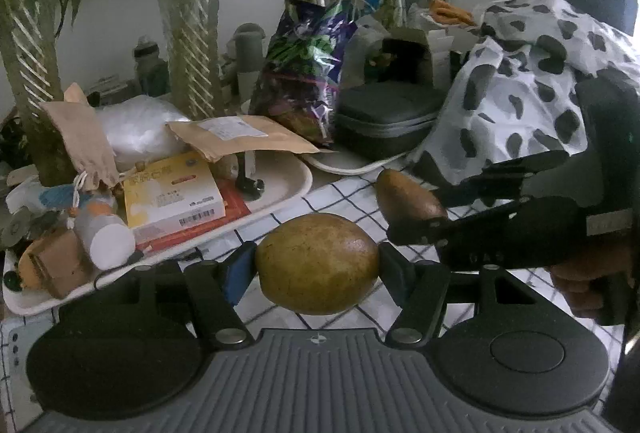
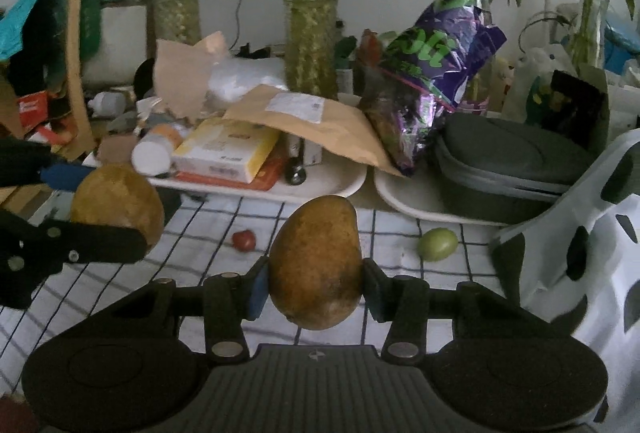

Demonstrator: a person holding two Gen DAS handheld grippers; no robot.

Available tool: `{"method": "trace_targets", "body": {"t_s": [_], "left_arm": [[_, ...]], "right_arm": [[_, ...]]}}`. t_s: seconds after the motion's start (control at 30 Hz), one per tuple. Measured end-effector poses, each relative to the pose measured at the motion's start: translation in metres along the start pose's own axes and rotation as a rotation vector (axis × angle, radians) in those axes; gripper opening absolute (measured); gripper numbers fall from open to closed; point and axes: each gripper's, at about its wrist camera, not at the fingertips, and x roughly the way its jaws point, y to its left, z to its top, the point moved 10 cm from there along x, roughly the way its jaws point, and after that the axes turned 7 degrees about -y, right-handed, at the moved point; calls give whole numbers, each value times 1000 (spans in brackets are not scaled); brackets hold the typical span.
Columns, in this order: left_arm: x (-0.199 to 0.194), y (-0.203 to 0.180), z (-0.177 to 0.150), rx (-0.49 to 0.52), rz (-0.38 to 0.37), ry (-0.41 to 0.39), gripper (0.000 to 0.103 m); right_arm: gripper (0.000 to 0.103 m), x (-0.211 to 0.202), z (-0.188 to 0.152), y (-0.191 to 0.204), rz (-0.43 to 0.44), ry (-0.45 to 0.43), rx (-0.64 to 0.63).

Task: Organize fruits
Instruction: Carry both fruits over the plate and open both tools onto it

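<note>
My left gripper (image 1: 318,269) is shut on a round brownish-yellow mango (image 1: 317,263) and holds it above the checked tablecloth (image 1: 344,189). My right gripper (image 2: 314,287) is shut on a longer brownish mango (image 2: 316,261), held upright above the cloth. Each gripper shows in the other view: the right one with its mango (image 1: 408,199) at the right of the left wrist view, the left one with its mango (image 2: 118,203) at the left of the right wrist view. A small red fruit (image 2: 244,240) and a small green fruit (image 2: 438,244) lie on the cloth.
A white tray (image 1: 280,193) full of boxes, envelopes and bottles stands behind the cloth. A second tray (image 2: 404,199) holds a grey case (image 2: 508,157) and a purple bag (image 2: 424,81). Potted plants stand at the back. A black-spotted white cloth (image 1: 532,81) lies at the right.
</note>
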Motion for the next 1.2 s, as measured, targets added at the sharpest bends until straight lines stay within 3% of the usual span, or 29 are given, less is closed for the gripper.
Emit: {"method": "trace_targets", "body": {"t_s": [0.63,1.2], "left_arm": [[-74,-41,-19,-2,4,-45,63],[-123,-61,-46,-25,30,-59,63]], "right_arm": [[49,-88,-41,57,76,47,-39],[50,-148,-101,100,158,179,215]]}}
